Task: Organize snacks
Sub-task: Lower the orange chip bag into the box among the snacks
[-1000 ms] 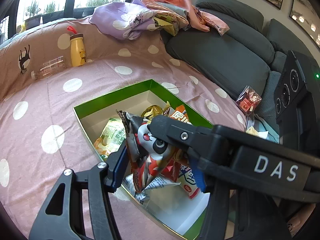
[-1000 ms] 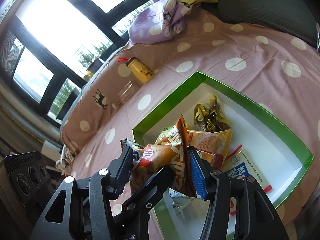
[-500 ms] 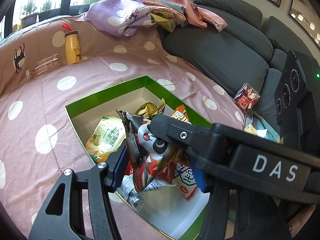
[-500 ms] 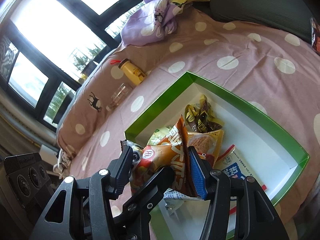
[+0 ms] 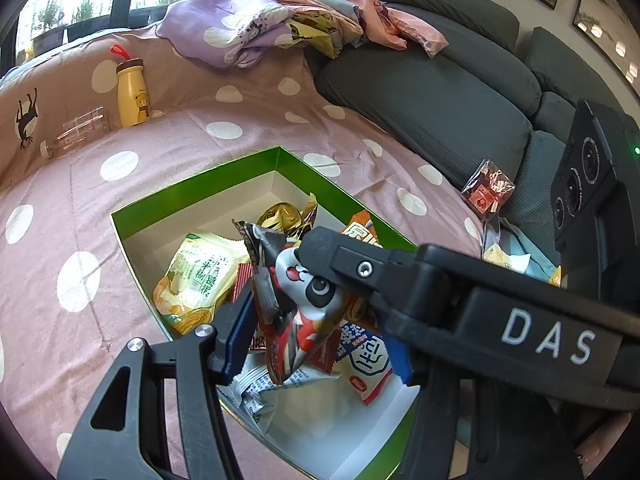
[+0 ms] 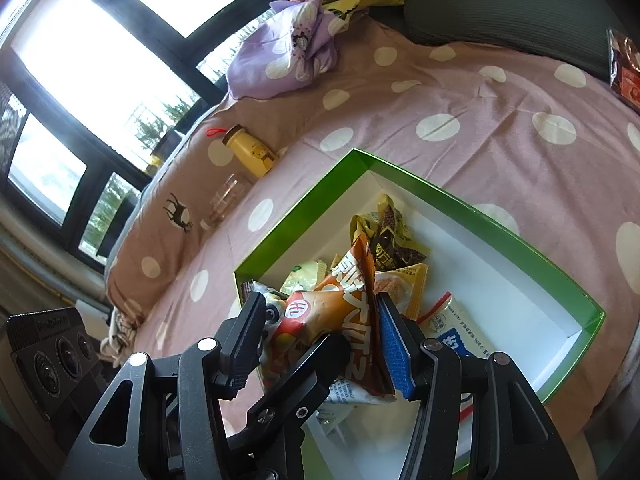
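A green-rimmed box (image 5: 192, 188) with a white inside lies on the pink dotted cloth; it also shows in the right wrist view (image 6: 480, 212). Inside it lie a yellow-green packet (image 5: 196, 276), a gold packet (image 5: 280, 216), a white-blue packet (image 5: 368, 360) and others. My left gripper (image 5: 316, 328) is shut on a panda snack bag (image 5: 304, 300) held above the box. My right gripper (image 6: 320, 332) is shut on an orange-brown snack bag (image 6: 340, 312) just above the box's near corner. The other gripper's finger crosses each view.
A yellow bottle (image 5: 132, 92) and a clear glass (image 5: 76, 132) lying on its side sit at the cloth's back left. A pile of clothes (image 5: 280, 28) lies on the grey sofa (image 5: 432, 92). A red snack packet (image 5: 486, 192) leans on the sofa at the right.
Both grippers, still holding their bags together, have moved slightly so the box sits more central and lower in view. Both grips are unchanged.
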